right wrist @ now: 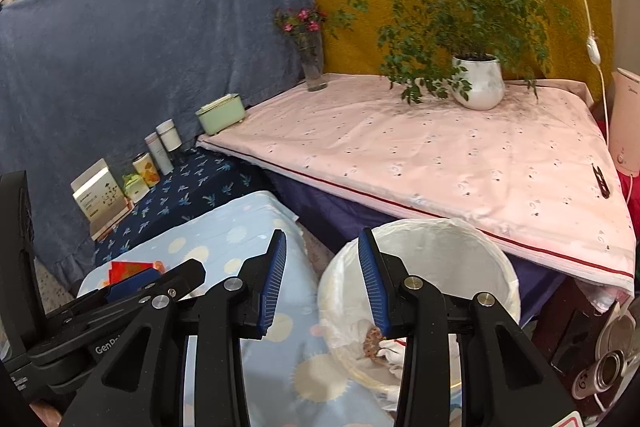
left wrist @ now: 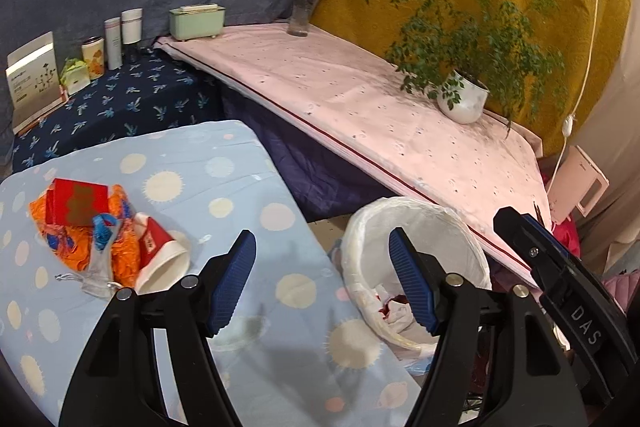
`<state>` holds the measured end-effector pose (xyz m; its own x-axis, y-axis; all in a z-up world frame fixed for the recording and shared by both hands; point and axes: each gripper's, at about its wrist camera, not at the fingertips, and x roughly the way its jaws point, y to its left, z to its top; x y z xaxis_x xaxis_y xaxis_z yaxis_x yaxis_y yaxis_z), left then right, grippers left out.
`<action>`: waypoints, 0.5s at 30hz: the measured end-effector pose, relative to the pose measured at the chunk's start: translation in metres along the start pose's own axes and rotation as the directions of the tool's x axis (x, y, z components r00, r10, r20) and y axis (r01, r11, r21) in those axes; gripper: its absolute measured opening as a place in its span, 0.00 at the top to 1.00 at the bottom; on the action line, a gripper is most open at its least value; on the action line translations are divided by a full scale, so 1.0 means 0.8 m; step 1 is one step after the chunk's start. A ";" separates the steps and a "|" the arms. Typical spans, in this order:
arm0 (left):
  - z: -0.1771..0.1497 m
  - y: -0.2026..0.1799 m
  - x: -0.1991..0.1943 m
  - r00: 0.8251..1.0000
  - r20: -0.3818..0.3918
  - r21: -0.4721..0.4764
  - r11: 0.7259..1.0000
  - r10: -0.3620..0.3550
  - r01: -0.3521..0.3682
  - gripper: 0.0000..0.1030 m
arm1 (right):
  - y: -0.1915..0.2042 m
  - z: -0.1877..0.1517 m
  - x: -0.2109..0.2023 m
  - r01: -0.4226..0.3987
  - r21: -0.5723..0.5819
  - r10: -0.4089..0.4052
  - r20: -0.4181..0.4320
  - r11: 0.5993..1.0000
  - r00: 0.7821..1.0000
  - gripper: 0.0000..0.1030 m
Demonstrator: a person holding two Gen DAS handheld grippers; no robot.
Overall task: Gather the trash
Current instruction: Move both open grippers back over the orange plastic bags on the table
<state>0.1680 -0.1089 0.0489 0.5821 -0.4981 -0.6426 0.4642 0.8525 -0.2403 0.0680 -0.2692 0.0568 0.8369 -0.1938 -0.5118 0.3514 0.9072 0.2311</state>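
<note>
Left wrist view: both tongs, left and right, hang released and empty. Some crumpled waste already lies in the white lined bin off the counter's right edge. An orange wrapper pile, red card and tipped red-white paper cup, mouth toward the counter's near edge, remain at its left edge.
</note>
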 end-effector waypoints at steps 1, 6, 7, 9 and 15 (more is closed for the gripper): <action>0.000 0.008 -0.003 1.000 0.003 -0.010 1.000 0.007 -0.007 0.36 | 0.006 0.000 0.001 -0.005 -0.006 0.005 -0.002 1.000 1.000 0.64; 0.000 0.046 -0.015 0.999 0.015 -0.059 0.998 0.039 -0.038 0.36 | 0.038 -0.002 0.005 -0.034 -0.038 0.034 -0.012 0.999 0.999 0.64; 0.000 0.054 -0.016 0.999 0.017 -0.070 0.997 0.046 -0.045 0.36 | 0.045 -0.003 0.007 -0.040 -0.046 0.039 -0.016 0.998 0.999 0.64; 0.000 0.070 -0.021 0.998 0.019 -0.091 0.994 0.059 -0.057 0.36 | 0.060 -0.005 0.010 -0.051 -0.058 0.050 -0.023 0.997 0.998 0.64; -0.002 0.132 -0.035 0.995 0.024 -0.167 0.981 0.101 -0.096 0.36 | 0.104 -0.016 0.023 -0.087 -0.104 0.081 -0.056 0.991 0.995 0.64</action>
<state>0.1994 -0.0046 0.0404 0.6418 -0.4127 -0.6463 0.2883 0.9109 -0.2953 0.1078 -0.1925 0.0562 0.8380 -0.0985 -0.5368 0.2319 0.9546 0.1870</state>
